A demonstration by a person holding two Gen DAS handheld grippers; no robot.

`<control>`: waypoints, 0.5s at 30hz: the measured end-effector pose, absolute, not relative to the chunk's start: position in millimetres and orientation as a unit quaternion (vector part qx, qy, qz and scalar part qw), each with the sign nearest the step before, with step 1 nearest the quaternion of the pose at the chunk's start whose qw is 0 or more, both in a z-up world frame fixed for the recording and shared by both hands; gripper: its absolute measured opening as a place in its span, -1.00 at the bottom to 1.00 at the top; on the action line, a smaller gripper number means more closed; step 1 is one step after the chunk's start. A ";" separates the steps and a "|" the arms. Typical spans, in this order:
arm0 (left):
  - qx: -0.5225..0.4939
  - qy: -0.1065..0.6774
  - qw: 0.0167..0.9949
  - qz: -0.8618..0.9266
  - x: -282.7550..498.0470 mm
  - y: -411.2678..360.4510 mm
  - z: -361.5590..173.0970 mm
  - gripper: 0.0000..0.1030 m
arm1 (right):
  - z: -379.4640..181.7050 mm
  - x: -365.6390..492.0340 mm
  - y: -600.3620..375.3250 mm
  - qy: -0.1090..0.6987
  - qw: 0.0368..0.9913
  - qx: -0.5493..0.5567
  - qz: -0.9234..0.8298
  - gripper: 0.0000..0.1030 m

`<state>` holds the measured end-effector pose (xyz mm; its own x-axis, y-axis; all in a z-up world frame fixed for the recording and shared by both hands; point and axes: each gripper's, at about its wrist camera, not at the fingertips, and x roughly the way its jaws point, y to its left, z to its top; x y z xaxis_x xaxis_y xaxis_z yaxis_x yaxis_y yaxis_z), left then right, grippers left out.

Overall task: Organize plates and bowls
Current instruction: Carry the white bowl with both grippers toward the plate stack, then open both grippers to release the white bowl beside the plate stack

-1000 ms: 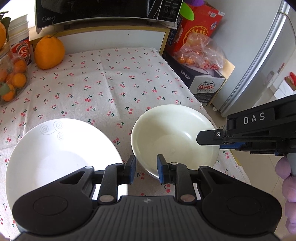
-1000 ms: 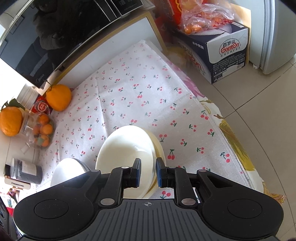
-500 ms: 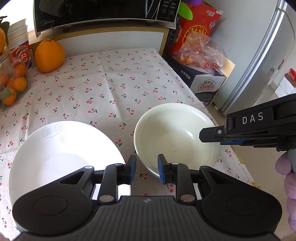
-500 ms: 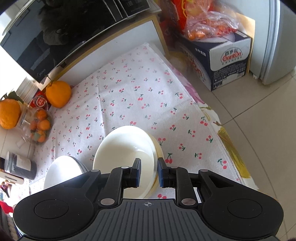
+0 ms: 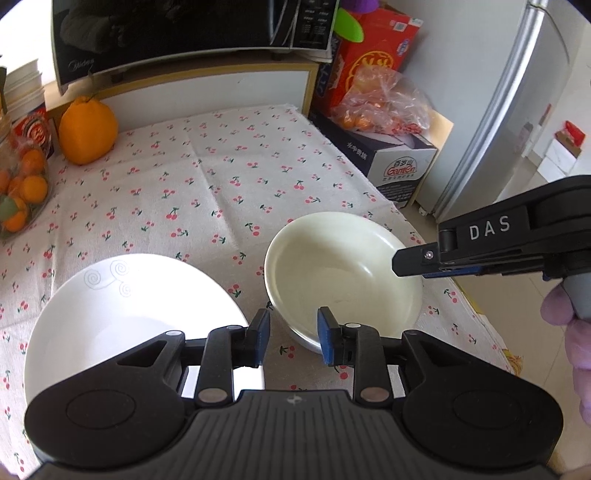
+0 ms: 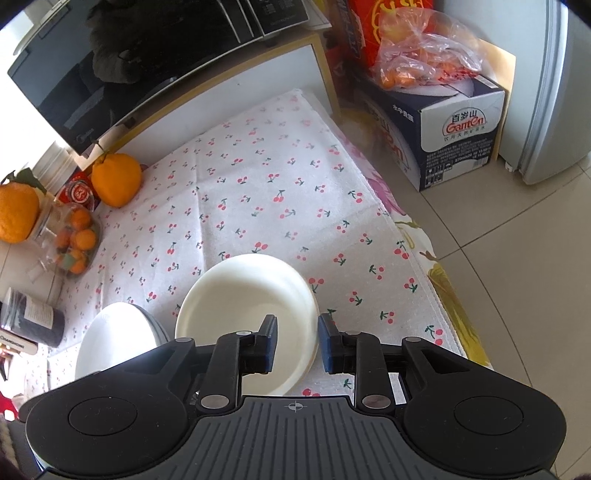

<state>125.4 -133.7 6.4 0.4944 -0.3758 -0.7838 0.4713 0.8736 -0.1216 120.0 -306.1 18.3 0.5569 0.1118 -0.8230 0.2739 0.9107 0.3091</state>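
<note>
A cream bowl (image 5: 343,273) rests on the cherry-print tablecloth (image 5: 229,184) near its right edge; it also shows in the right wrist view (image 6: 247,306). A white plate with swirl marks (image 5: 125,317) lies to its left and shows in the right wrist view (image 6: 114,336). My left gripper (image 5: 293,338) is open and empty, just in front of the bowl's near rim. My right gripper (image 6: 295,341) is open, its jaws on either side of the bowl's right rim, not closed on it. Its finger (image 5: 417,260) hangs over the bowl's right side.
A big orange fruit (image 5: 88,129) and a bag of small oranges (image 5: 22,192) sit at the back left. A microwave (image 5: 184,33) stands behind the table. A carton (image 5: 391,162) with bagged fruit and a fridge (image 5: 517,110) stand on the floor to the right.
Both grippers pulled back and up a little. The right gripper's jaws widened slightly around the bowl's rim. The bowl and plate have not moved.
</note>
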 end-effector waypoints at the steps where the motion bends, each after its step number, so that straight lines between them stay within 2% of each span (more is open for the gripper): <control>1: 0.057 0.437 0.862 -0.250 124.5 -133.6 6.7 -0.44 | 18.7 119.4 -306.0 0.466 0.860 0.204 -0.044 -0.48; 5: 0.069 0.424 0.863 -0.266 119.3 -134.5 7.9 -0.28 | 21.5 117.4 -305.9 0.457 0.867 0.195 -0.036 -0.32; 6: 0.074 0.420 0.863 -0.271 117.7 -135.0 8.3 -0.23 | 21.8 116.7 -306.0 0.456 0.869 0.192 -0.034 -0.23; 9: 0.089 0.403 0.864 -0.289 111.3 -136.2 10.0 0.07 | 22.9 113.7 -307.0 0.447 0.875 0.182 -0.028 0.02; 11: 0.107 0.391 0.867 -0.289 107.3 -137.4 10.7 0.43 | 23.8 111.4 -308.1 0.442 0.880 0.173 -0.022 0.04; 15: 0.138 0.372 0.866 -0.304 101.4 -138.1 10.2 0.51 | 25.4 105.5 -311.1 0.426 0.892 0.153 -0.010 0.32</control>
